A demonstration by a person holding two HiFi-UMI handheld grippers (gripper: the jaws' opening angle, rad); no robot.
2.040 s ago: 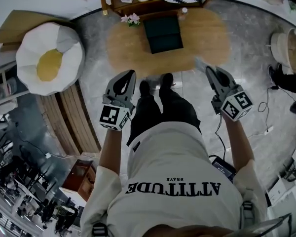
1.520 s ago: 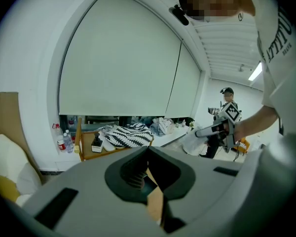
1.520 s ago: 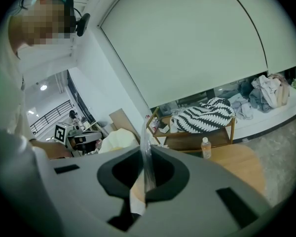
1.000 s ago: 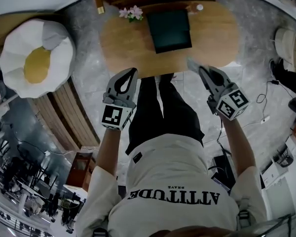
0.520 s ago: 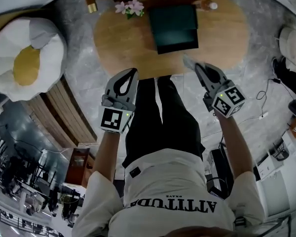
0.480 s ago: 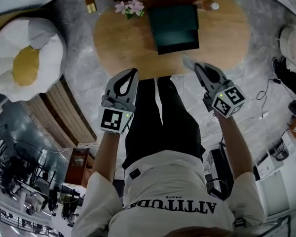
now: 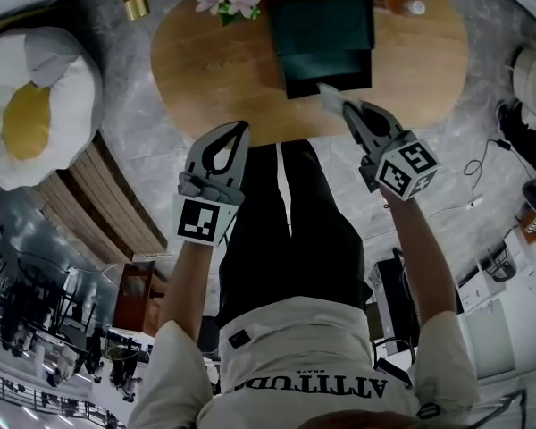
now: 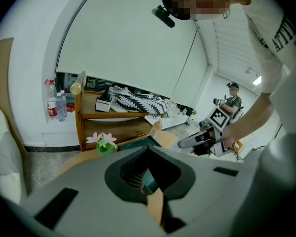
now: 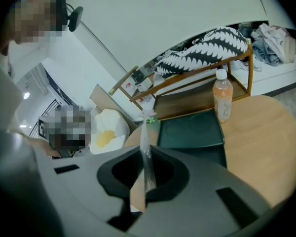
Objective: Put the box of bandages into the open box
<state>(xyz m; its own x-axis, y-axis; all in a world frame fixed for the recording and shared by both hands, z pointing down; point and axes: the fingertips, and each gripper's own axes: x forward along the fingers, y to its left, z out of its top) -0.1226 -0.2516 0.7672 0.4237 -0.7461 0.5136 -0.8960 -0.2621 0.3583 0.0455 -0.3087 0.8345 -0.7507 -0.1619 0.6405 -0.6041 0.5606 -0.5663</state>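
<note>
- The right gripper (image 9: 146,152) has its jaws closed on a thin pale pack seen edge-on, probably the box of bandages (image 9: 147,157), though the view is too poor to be sure.
- In the head view the pack juts from the jaw tips over the near part of the table, just beside the near side of the open box (image 7: 326,38). It is not inside it.
- The left gripper (image 8: 148,151) has its jaws together with nothing between them. It hangs over the table's near edge, well apart from the right one.
- The open box is dark green and lies on an oval wooden table (image 7: 210,70) on a grey marbled floor (image 7: 138,141).
- The only writing that can be read is "ATTITUDE" on the person's pale T-shirt (image 7: 308,387), upside down from the head view.
- On the table's far side stand a bottle of orange drink (image 9: 222,100) and a small pot of pink flowers (image 7: 228,0).
- Behind the table is a low wooden shelf (image 9: 197,83) carrying a black-and-white striped cushion (image 9: 207,46).
- A fried-egg cushion (image 7: 27,105) sits on the floor to the left.
- Cables (image 7: 473,204) trail over the floor to the right.
- Nothing lies between the pack and the box.
</note>
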